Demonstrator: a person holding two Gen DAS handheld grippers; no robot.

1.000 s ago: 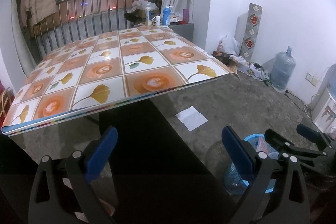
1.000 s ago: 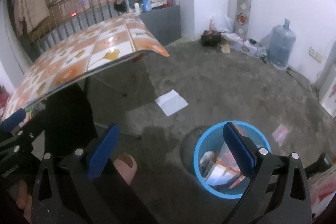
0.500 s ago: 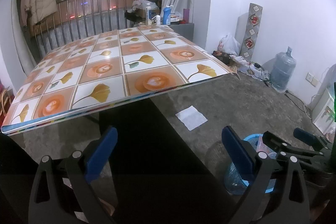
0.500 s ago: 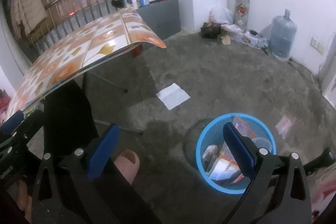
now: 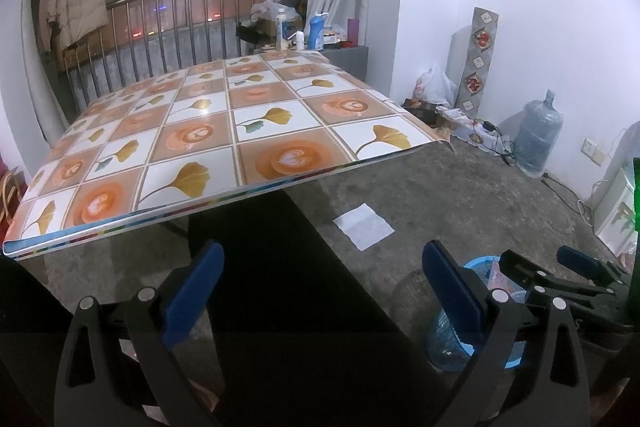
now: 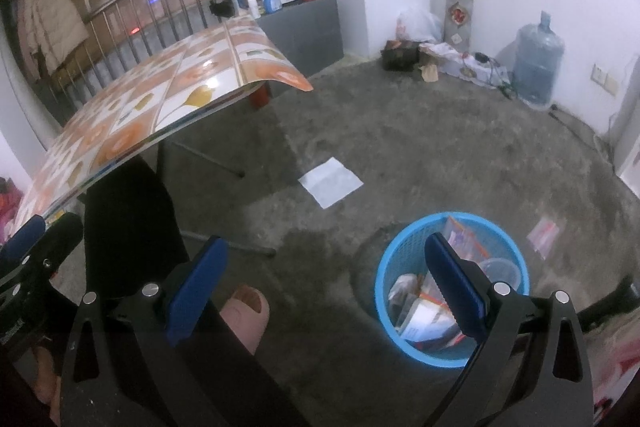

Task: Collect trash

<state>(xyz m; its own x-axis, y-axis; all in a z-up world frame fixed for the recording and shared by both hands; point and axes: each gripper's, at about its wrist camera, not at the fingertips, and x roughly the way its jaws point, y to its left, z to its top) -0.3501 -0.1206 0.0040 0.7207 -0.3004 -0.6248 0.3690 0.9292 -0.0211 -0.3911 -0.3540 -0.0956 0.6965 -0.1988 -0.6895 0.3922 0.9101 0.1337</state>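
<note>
A blue mesh bin (image 6: 452,291) stands on the concrete floor, holding several wrappers and a clear cup. The bin (image 5: 472,331) also shows low right in the left wrist view. My right gripper (image 6: 324,279) hangs open and empty above the floor, its right finger over the bin. A white paper sheet (image 6: 330,181) lies flat on the floor beyond the bin, and the same sheet (image 5: 363,225) appears near the table. A small clear packet (image 6: 543,231) lies right of the bin. My left gripper (image 5: 320,287) is open and empty below the table edge.
A folding table (image 5: 224,131) with an orange floral cloth fills the left. A person's dark trouser leg (image 6: 128,227) and pink slipper (image 6: 246,315) stand beside the bin. A water jug (image 6: 538,63), bags and cables line the far wall.
The right gripper has risen and drawn back a little, so the bin sits fuller in view. The left gripper has barely moved. Both stay open.
</note>
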